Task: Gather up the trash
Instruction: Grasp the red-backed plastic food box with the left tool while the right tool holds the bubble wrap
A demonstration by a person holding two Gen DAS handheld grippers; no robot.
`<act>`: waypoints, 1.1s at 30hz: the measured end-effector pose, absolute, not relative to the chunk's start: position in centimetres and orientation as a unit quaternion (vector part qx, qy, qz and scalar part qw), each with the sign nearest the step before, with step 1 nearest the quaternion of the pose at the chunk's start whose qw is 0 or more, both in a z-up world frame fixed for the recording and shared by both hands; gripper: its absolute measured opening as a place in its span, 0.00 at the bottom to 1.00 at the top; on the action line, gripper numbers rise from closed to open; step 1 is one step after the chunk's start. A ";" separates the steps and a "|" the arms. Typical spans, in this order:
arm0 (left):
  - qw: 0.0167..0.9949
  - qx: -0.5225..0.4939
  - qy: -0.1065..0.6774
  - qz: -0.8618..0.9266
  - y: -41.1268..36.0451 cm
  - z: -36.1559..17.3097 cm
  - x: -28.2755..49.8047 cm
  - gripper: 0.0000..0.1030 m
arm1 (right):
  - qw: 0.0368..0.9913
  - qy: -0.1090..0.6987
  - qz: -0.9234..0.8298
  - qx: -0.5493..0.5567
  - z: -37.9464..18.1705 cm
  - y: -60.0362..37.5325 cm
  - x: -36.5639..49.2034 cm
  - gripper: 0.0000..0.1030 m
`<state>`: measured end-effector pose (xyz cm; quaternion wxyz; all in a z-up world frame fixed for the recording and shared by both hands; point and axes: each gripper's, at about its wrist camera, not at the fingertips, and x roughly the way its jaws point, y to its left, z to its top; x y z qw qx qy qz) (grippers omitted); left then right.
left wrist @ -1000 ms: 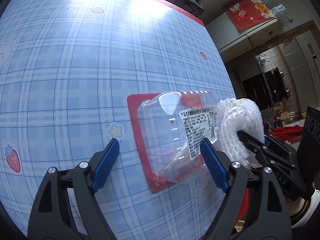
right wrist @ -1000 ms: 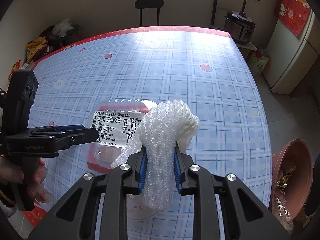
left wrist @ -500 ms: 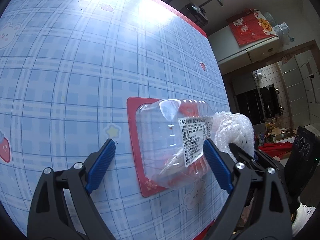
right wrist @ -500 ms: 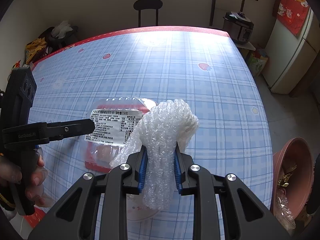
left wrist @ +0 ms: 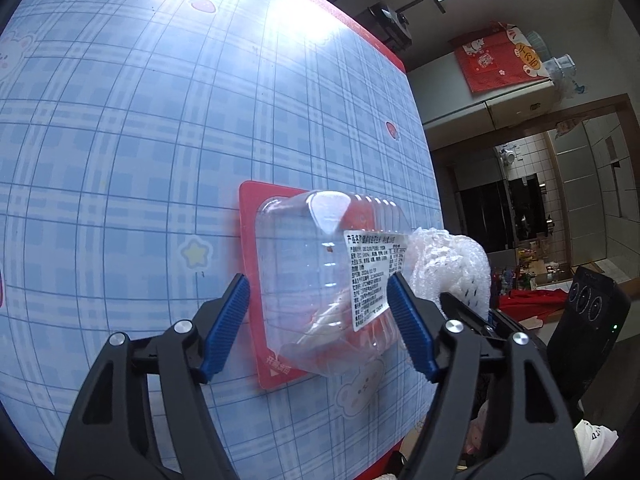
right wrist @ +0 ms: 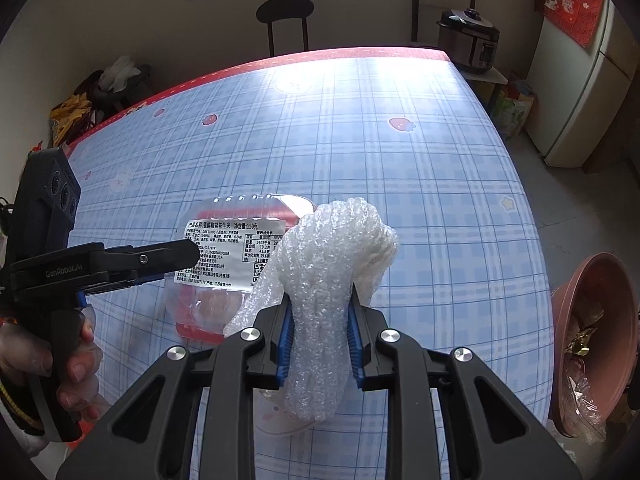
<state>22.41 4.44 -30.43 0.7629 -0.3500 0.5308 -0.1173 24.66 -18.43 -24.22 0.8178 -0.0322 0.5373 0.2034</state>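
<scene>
A clear plastic food box (left wrist: 324, 276) with a white label and a red base lies on the blue checked tablecloth (left wrist: 140, 120). My left gripper (left wrist: 320, 312) is open, its blue pads on either side of the box's near end, not pressing it. The box also shows in the right wrist view (right wrist: 232, 256), with the left gripper (right wrist: 168, 258) reaching in from the left. My right gripper (right wrist: 320, 316) is shut on a wad of bubble wrap (right wrist: 332, 264) and holds it above the table beside the box. The wad shows in the left wrist view (left wrist: 448, 264).
A reddish-brown bin (right wrist: 596, 340) with wrappers inside stands on the floor off the table's right edge. A black chair (right wrist: 285, 20) is behind the far edge. A rice cooker (right wrist: 470, 40) and a white fridge (right wrist: 580, 92) stand at the far right.
My left gripper has moved forward, so its open pads now straddle the box's near end. The right gripper with the bubble wrap has hardly moved.
</scene>
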 end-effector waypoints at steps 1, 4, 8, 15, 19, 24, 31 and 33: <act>0.767 -0.341 0.530 -0.120 4.2 -29.8 22.5 0.68 | 0.818 0.539 0.201 -0.025 -24.2 -18.8 24.7 0.22; 0.778 -0.325 0.522 -0.133 3.3 -28.0 22.9 0.68 | 0.818 0.542 0.193 -0.001 -24.1 -20.1 24.8 0.22; 0.790 -0.318 0.499 -0.162 2.1 -24.9 23.3 0.68 | 0.818 0.546 0.175 0.037 -24.2 -22.4 25.0 0.22; 0.799 -0.308 0.467 -0.223 -1.1 -21.1 24.2 0.69 | 0.814 0.553 0.144 0.105 -25.2 -26.5 24.9 0.21; 0.781 -0.338 0.459 -0.254 -2.2 -20.8 24.5 0.69 | 0.811 0.556 0.133 0.120 -25.8 -27.6 24.8 0.21; 0.776 -0.347 0.462 -0.254 -3.1 -20.9 25.1 0.68 | 0.809 0.557 0.132 0.135 -26.4 -28.4 24.6 0.21; 0.751 -0.348 0.511 -0.232 -5.0 -24.5 25.6 0.53 | 0.805 0.562 0.138 0.132 -26.7 -28.1 24.6 0.21; 0.752 -0.348 0.509 -0.231 -5.3 -24.7 25.7 0.51 | 0.805 0.562 0.138 0.131 -26.7 -28.3 24.7 0.21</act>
